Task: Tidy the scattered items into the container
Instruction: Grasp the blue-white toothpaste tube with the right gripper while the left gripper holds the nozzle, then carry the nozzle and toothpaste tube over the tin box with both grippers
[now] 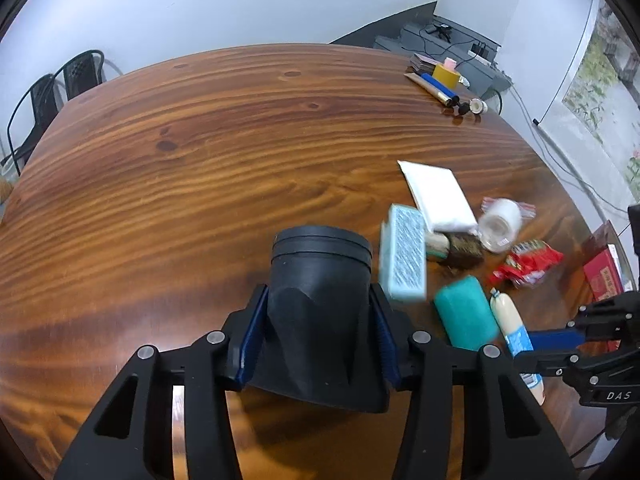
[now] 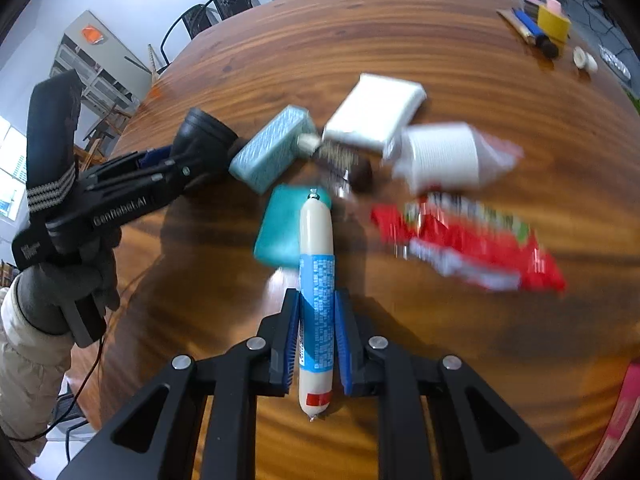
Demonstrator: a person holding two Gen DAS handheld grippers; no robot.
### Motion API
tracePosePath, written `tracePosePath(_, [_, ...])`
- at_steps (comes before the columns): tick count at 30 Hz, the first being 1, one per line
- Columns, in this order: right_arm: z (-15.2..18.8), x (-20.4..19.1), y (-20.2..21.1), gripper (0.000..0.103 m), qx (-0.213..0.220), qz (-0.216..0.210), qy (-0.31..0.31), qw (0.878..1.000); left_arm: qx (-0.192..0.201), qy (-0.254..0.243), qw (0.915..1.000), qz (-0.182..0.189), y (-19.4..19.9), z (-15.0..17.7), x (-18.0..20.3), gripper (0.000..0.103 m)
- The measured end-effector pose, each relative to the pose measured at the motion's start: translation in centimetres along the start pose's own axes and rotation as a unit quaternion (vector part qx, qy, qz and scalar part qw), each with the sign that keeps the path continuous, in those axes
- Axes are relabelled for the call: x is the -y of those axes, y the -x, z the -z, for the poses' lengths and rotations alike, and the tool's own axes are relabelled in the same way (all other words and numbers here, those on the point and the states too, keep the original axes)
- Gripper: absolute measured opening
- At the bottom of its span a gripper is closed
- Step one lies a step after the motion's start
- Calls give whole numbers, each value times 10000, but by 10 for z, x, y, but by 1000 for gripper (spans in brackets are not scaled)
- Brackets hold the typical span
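My left gripper (image 1: 318, 304) is shut on a black cup-like container (image 1: 320, 280), held over the wooden table (image 1: 180, 140); it also shows in the right wrist view (image 2: 200, 136). My right gripper (image 2: 316, 300) is shut on a cream sausage with a blue label (image 2: 316, 280), also seen in the left wrist view (image 1: 512, 320). Scattered on the table are a teal soap bar (image 2: 276, 228), a light blue sponge block (image 2: 272, 148), a white packet (image 2: 376, 108), a brush (image 2: 340, 160), a white tape roll (image 2: 440, 152) and a red snack packet (image 2: 472, 240).
At the table's far right corner lie a yellow tape roll (image 1: 447, 75), pens and small caps (image 1: 478, 106). Black chairs (image 1: 52, 96) stand behind the far left edge. A red box (image 1: 604, 276) sits at the right edge.
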State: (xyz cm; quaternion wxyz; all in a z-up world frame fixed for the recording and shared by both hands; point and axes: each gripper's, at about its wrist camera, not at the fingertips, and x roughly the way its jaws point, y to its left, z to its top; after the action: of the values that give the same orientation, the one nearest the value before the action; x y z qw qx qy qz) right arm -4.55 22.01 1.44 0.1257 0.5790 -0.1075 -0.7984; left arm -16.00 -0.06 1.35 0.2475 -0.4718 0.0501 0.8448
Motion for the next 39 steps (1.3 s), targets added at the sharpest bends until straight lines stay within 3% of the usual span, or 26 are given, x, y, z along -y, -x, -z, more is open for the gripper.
tracePosePath(8, [32, 10, 19, 19, -26, -353, -347, 9988, -16, 291, 9995, 98, 33, 38, 22, 51])
tracePosePath(16, [56, 26, 56, 19, 194, -469, -365, 9980, 33, 279, 9995, 164, 59, 54, 73, 51])
tracePosePath(26, [107, 85, 130, 19, 695, -462, -627, 9945, 71, 75, 9993, 369, 71, 60, 178, 51])
tracePosePath(39, [177, 198, 222, 19, 1384, 38, -1388, 9806, 114, -496, 9943, 939, 73, 63, 330, 51])
